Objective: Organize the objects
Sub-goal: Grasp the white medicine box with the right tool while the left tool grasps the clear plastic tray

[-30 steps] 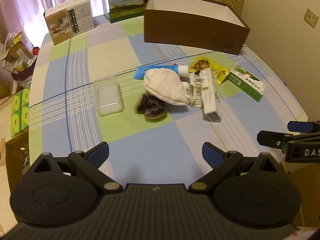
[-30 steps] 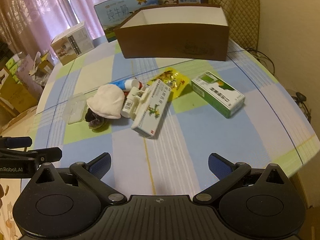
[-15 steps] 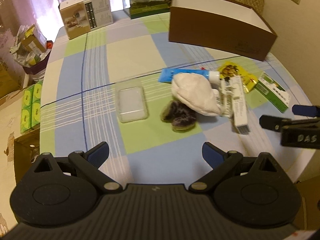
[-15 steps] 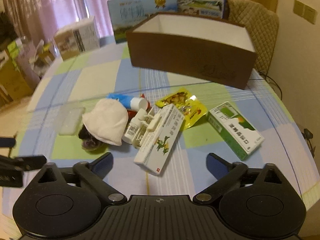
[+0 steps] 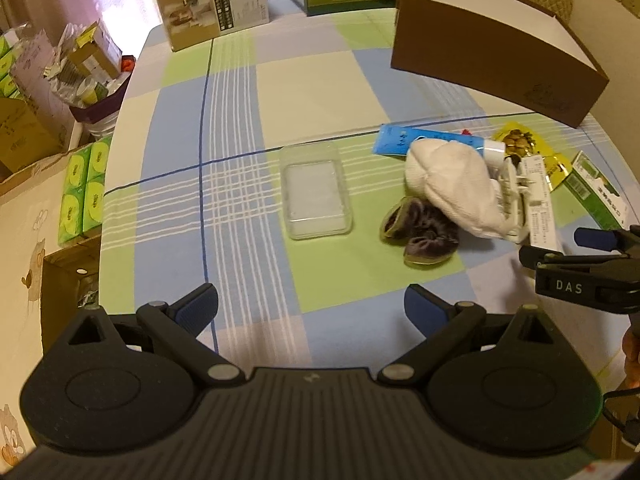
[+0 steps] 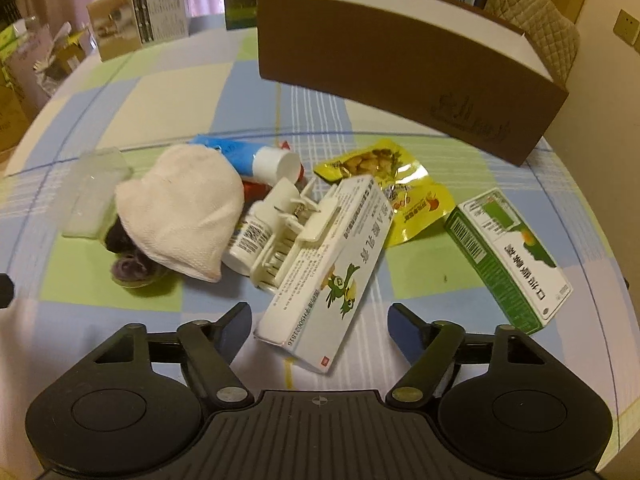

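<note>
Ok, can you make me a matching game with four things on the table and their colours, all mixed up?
Things:
1. tube
2. snack packet
3. cloth
4. big open box

Colours:
A. brown
B. white
C. blue with a white cap
D. yellow

Pairs: 1-C, 2-D, 3-B, 4-A
</note>
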A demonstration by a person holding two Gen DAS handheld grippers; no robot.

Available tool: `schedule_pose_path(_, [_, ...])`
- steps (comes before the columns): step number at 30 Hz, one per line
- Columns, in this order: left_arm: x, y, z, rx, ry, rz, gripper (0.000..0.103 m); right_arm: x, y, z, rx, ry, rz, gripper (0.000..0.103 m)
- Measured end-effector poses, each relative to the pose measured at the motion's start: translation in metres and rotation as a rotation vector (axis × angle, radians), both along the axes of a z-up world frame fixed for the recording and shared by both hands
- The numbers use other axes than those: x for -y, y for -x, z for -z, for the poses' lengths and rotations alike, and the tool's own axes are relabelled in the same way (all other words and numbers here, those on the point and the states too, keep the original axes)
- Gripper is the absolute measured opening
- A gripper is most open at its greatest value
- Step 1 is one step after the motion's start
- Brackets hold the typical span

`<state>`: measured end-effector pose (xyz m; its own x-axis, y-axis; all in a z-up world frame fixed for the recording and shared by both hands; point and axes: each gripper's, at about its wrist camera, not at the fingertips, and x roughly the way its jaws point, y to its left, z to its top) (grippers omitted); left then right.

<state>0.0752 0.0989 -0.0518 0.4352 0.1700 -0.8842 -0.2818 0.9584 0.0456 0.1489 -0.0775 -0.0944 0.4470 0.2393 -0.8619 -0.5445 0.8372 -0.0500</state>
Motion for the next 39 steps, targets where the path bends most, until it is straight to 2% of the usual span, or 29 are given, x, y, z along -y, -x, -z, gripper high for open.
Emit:
schedule_pose_path(3, [-0.002, -0.002, 0.003, -0.006, 0.001, -0.005, 0.098, 0.005, -0.004, 0.004, -0.026, -0.008, 0.018, 0.066])
schedule_pose_path(7, [-0.006, -0.005, 0.006, -0.007, 0.002, -0.008, 0.098, 0.022, -0.009, 0.003, -0.058, -0.041, 0.064, 0.046])
schedule_pose_path(8, [-0.007, -0.006, 0.007, -0.007, 0.002, -0.008, 0.098, 0.027, -0.011, 0.002, -0.068, -0.052, 0.077, 0.044])
schedule_pose_path(17, [-0.015, -0.013, 0.019, -0.021, 0.009, -0.019, 0.098, 0.092, -0.028, -0.010, -0.125, -0.199, 0.233, 0.040])
schedule_pose_path(22, [-0.015, -0.016, 0.022, -0.023, 0.010, -0.019, 0.098, 0.087, -0.032, -0.013, -0.092, -0.201, 0.164, 0.041])
schedule_pose_path(33, [-0.027, -0.036, 0.033, -0.007, -0.011, -0.062, 0.098, 0.055, -0.055, 0.004, -0.025, -0.122, 0.068, 0.040])
schedule_pose_path(34, [-0.028, -0.039, 0.033, -0.008, -0.014, -0.065, 0.098, 0.054, -0.056, 0.006, -0.024, -0.119, 0.060, 0.037])
schedule_pose_path(36, [-0.031, -0.045, 0.033, -0.002, -0.011, -0.066, 0.098, 0.056, -0.055, 0.005, -0.008, -0.126, 0.036, 0.022])
schedule_pose_path(39, [-0.034, -0.056, 0.034, 0.011, 0.001, -0.066, 0.098, 0.060, -0.051, 0.000, 0.001, -0.127, 0.023, 0.022])
